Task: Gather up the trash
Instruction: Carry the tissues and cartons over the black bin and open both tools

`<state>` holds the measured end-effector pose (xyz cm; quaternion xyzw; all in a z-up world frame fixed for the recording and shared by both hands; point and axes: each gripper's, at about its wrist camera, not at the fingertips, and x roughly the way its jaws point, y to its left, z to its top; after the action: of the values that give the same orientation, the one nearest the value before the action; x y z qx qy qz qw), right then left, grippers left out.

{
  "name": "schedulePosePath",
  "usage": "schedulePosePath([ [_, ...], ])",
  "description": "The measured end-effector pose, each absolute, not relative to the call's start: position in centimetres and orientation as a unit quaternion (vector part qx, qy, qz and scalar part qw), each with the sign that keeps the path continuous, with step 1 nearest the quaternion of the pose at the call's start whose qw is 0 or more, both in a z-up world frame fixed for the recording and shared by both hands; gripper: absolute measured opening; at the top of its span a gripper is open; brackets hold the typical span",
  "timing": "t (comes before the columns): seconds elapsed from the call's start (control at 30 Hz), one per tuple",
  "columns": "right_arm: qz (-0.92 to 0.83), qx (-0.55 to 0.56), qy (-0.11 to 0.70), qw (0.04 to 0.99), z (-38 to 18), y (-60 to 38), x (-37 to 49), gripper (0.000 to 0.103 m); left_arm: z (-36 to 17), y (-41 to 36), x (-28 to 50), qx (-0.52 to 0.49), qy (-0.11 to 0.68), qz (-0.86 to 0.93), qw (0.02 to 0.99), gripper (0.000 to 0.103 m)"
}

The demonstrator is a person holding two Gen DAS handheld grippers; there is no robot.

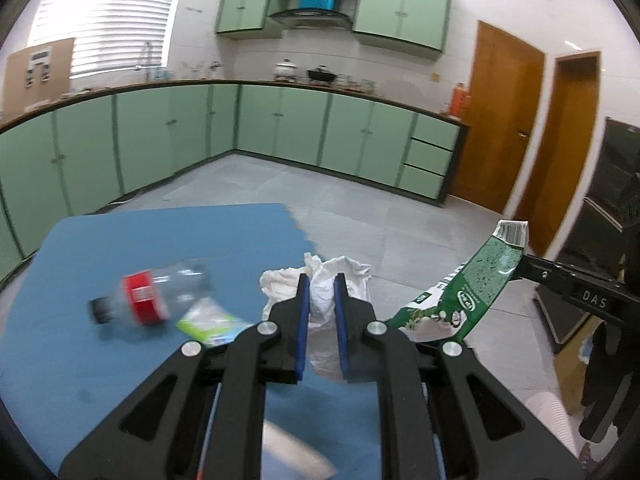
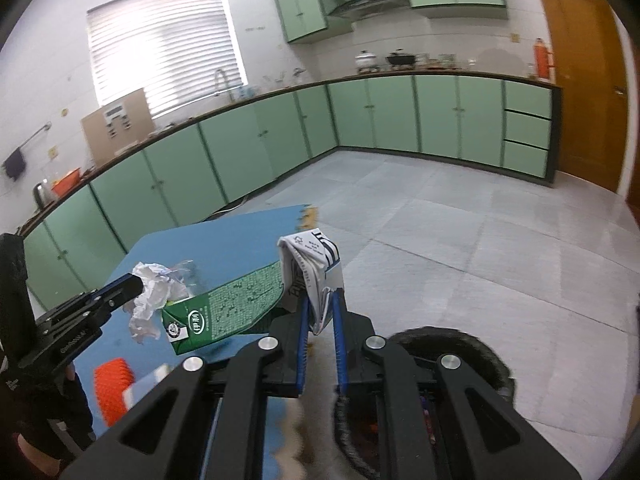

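Clear plastic bottle with red label (image 1: 138, 300) lies uncollected on blue mat (image 1: 160, 236). Left gripper (image 1: 320, 280) pinches crumpled white tissue (image 1: 320, 292); right gripper (image 2: 320, 300) pinches flattened green-white milk carton (image 2: 240, 304). Step: carrying both off. Next: probably release into black bin (image 2: 480, 356).

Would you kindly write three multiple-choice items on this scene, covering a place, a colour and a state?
1. Where does the bottle lie?
A. on the blue mat
B. on the counter
C. in a drawer

2. What colour is the bottle's label?
A. yellow
B. red
C. purple

3. What does the left gripper hold?
A. nothing
B. a spoon
C. crumpled paper

Answers: 1 A, it lies on its side on the mat; 2 B, a red band wraps it; 3 C, white paper sits pinched between the blue pads, while the right gripper holds the green carton.
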<state>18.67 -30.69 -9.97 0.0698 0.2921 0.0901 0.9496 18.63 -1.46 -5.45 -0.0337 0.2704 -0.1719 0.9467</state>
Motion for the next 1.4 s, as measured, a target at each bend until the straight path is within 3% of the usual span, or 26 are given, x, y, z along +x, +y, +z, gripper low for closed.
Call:
schedulePosePath([
  [0.43,0.002,0.090,0.302,0.949,-11.6,-39.9,17.3,0.012,-7.8,-12.9,19.5,-0.008,0.274,-0.257,0.927,0.011],
  [0.9,-0.048,0.113,0.352,0.928,-17.9,-45.0,18.7,0.011,-11.8,-18.8,21.9,0.014,0.307,-0.296,0.904,0.011],
  [1.0,-0.057,0.109,0.365,0.923,-18.9,-45.7,19.0,0.013,-12.5,-19.4,22.8,0.013,0.318,-0.307,0.897,0.017],
  [1.07,-0.065,0.108,0.371,0.920,-19.3,-46.1,19.1,0.016,-12.8,-19.6,23.0,0.008,0.322,-0.310,0.895,0.035],
  [1.13,-0.067,0.106,0.377,0.918,-19.7,-46.4,19.0,0.029,-13.0,-19.7,23.1,0.005,0.323,-0.312,0.894,0.038],
  [1.27,-0.075,0.106,0.375,0.918,-19.6,-46.5,18.7,0.042,-13.0,-19.7,23.2,0.004,0.326,-0.312,0.892,0.042],
  [1.4,-0.080,0.106,0.362,0.923,-19.0,-46.3,18.3,0.065,-12.3,-18.8,23.1,0.000,0.322,-0.307,0.896,0.049],
])
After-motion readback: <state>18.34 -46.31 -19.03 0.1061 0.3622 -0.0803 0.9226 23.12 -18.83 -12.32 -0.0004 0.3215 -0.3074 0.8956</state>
